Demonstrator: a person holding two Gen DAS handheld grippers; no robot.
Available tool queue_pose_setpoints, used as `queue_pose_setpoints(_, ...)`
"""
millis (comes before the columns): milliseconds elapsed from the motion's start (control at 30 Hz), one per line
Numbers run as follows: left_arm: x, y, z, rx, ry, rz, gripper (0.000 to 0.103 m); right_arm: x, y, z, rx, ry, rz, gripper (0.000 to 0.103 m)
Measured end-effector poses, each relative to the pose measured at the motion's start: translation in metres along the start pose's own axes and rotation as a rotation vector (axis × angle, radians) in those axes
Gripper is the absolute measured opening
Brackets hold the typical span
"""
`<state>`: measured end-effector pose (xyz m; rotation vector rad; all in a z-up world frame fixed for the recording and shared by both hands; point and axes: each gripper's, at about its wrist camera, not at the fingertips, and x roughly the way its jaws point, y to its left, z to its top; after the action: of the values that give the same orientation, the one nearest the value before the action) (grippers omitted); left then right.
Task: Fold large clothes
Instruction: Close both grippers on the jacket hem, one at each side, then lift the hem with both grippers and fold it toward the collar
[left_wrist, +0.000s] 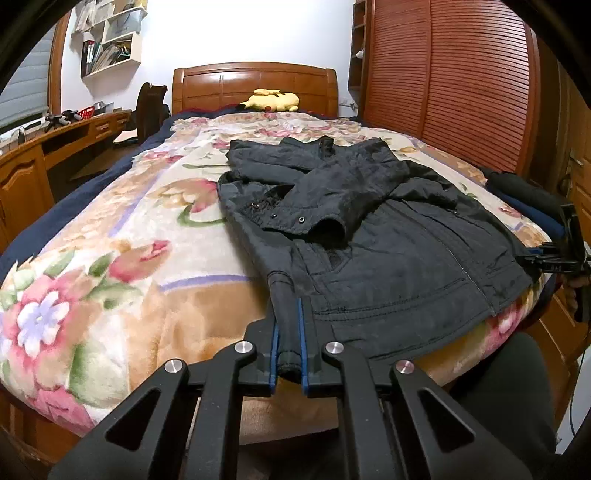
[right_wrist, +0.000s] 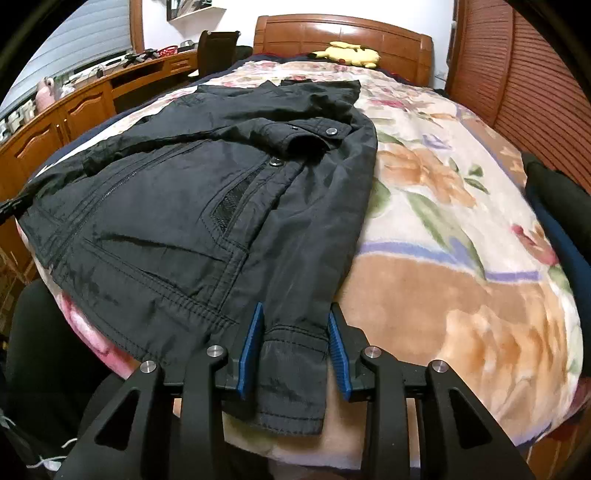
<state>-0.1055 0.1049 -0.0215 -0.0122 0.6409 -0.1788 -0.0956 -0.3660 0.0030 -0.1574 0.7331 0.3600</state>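
Left wrist view looks down along the left tool (left_wrist: 289, 332), which points slanted downward at the near edge of the bed (left_wrist: 92, 258); its blue pads stand narrow and pinch the hem corner of the black jacket (left_wrist: 388, 236). In the same view the right tool (left_wrist: 554, 258) appears small at the far corner of the jacket hem, at the right border, with part of a hand behind it. Right wrist view shows the right tool (right_wrist: 295, 343) also tilted downward, its blue pads (right_wrist: 251, 343) closed on the other hem corner of the jacket (right_wrist: 184, 206), so the cloth fills the gap between them. The jacket lies flat on the floral blanket (left_wrist: 122, 229) near the foot of the bed, front side up, with one sleeve (left_wrist: 325, 206) folded across its chest. Beyond the jacket, at the wooden headboard (left_wrist: 255, 85), rests a yellow plush toy (left_wrist: 273, 99). Left of the jacket runs a long wooden surface (right_wrist: 92, 103) with a dark chair (left_wrist: 149, 107); right of it stands a slatted wardrobe (left_wrist: 443, 74). Only the left wrist view shows the wall shelf with books (left_wrist: 107, 48).
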Motion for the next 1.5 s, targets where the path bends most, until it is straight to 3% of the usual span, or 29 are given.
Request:
queue_pose_setpoints(100,-0.003,0.000,0.003,0.000,-0.010,-0.003,0.008,0.000,0.003,0.002,-0.024,0.001,-0.004,0.034)
queue_pose_setpoints(267,-0.019,-0.002,0.014,0.010,-0.061,-0.010,0.006,-0.008,0.011,0.008,-0.058,-0.015,-0.031,0.019)
queue_pose_setpoints(667,-0.063,-0.009,0.049,0.016,-0.204,-0.049,0.005,-0.097,0.012,0.040,-0.020,-0.296,0.022,0.007)
queue_pose_setpoints(1167,-0.130,-0.005,0.094,0.048,-0.364,-0.051,0.005,-0.200,0.008,0.022,-0.070,-0.498,0.034,0.006)
queue_pose_setpoints(1500,-0.164,-0.009,0.132,0.067,-0.469,-0.055,0.005,-0.248,0.010,0.018,-0.114,-0.605,0.035,0.006)
